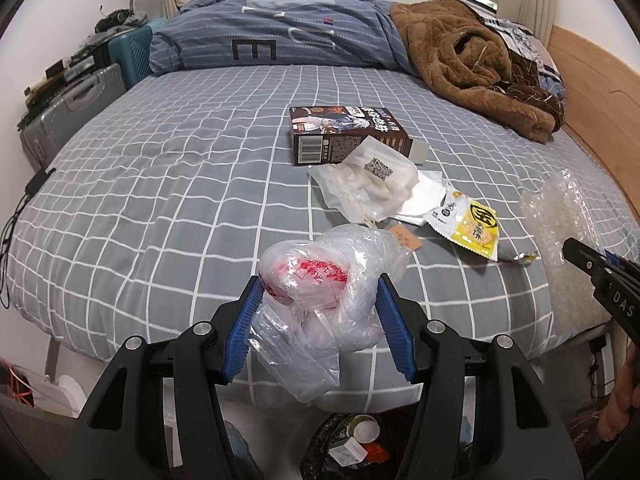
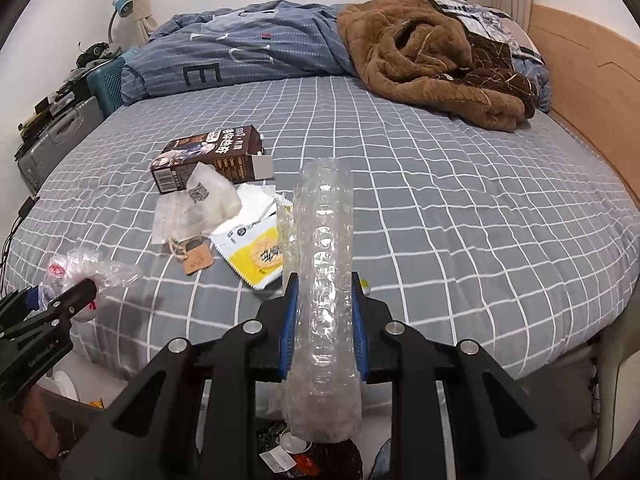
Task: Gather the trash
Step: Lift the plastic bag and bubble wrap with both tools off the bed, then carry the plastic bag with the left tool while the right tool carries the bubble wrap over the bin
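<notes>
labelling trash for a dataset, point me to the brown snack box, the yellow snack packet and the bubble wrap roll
brown snack box [image 1: 344, 120]: left wrist view, printed top face
yellow snack packet [image 1: 476, 224]: left wrist view, yellow printed front
bubble wrap roll [image 2: 326, 280]: right wrist view, middle of roll

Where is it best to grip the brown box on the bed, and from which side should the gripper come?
Grip the brown box across its two long side faces, near the middle, coming from above. It lies flat on the bed, so these narrow faces probably fit the jaws. Avoid the open flap end and the near side, where the white pouch leans.
</notes>
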Demonstrator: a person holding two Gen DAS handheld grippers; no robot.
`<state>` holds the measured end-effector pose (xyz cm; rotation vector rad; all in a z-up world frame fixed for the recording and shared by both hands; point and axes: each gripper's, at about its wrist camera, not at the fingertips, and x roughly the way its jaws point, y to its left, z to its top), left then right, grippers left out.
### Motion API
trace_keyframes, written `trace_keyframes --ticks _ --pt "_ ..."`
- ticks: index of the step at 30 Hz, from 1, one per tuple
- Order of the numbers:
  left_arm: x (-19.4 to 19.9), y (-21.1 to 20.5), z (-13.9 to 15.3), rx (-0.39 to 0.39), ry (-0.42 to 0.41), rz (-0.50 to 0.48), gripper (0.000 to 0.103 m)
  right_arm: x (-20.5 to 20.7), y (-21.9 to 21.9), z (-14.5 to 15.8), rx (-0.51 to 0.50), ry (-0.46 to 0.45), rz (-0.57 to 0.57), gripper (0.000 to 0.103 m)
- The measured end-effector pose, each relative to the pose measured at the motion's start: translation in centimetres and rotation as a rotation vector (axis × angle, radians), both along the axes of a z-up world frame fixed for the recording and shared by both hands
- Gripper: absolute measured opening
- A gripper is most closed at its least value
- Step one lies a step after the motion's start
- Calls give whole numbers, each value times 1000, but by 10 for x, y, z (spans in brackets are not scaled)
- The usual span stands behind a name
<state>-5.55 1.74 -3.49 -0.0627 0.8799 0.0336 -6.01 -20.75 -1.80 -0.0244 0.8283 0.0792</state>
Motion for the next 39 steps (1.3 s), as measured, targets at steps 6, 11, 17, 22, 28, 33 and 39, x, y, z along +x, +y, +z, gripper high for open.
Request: trace_keyframes --ticks 6,11,17,22,28,33,39 --pt "-16 0 -1 -14 10 -11 56 -24 2 -8 -12 19 16 23" --pt "-31 -5 -2 -19 14 -26 56 -38 5 -12 -32 23 31 23" --pt "-48 -8 -5 -24 22 -39 56 -52 7 -14 -34 27 41 23" --pt "-60 -13 -11 -12 36 -56 56 -61 4 -18 -28 37 40 23" --pt "-73 -16 -19 -5 57 -63 56 -71 0 -27 -29 61 39 23" --pt "-82 -20 -26 4 76 -75 56 -82 -1 -34 -28 78 43 23" --pt "-96 -26 -32 8 92 -90 56 -95 1 -43 -40 102 52 23"
